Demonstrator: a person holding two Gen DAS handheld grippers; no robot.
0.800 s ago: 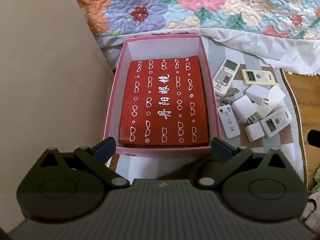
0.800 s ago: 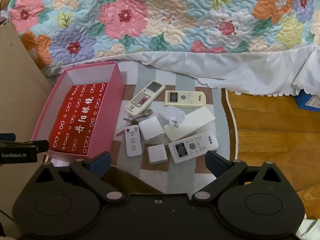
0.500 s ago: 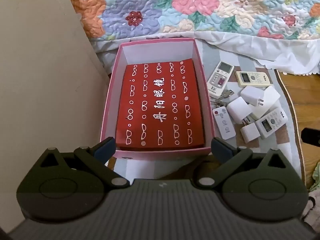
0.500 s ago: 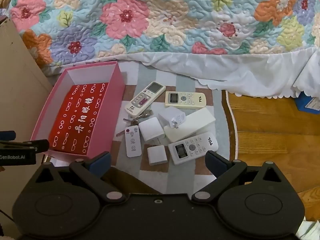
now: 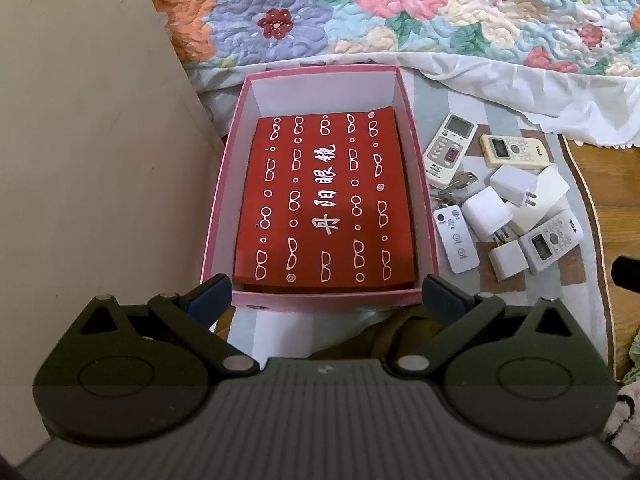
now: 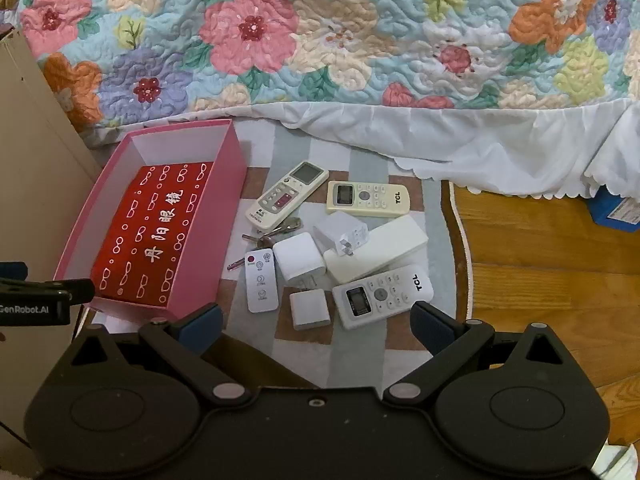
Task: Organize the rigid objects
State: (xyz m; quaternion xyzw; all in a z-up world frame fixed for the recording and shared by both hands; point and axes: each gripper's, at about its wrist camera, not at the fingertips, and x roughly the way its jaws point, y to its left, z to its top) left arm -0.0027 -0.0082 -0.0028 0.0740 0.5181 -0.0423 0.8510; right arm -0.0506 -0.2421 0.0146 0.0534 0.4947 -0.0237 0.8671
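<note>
Left gripper (image 5: 326,298), left wrist view: jaws spread wide, nothing between them, hovering above the near wall of the pink box (image 5: 224,184) at frame centre. Box holds a red packet (image 5: 326,200) printed with white glasses outlines and characters, lying flat on its floor. Right of the box, on the checked rug (image 5: 452,96): a cluster of remotes and chargers. Grey-screen remote (image 5: 450,148) nearest the box's far corner; cream TCL remote (image 5: 516,151) beside it; keys (image 5: 454,188) just below. Small white remote (image 5: 456,240) lies near the box's right wall. Beige panel (image 5: 88,140) fills the left of the frame; floral quilt (image 5: 400,12) across the top.

Right gripper (image 6: 316,324), right wrist view: jaws fully apart, empty, above the near edge of the cluster. White TCL remote (image 6: 382,294) and a small white cube charger (image 6: 309,308) sit closest to the jaws. Larger charger (image 6: 298,260) touches the long cream block (image 6: 376,250), which may be a remote lying face down; hard to tell. Another charger (image 6: 340,232) rests prongs-up against that block. Pink box at left centre, apart from the cluster. Wooden floor (image 6: 540,248) at right.
</note>
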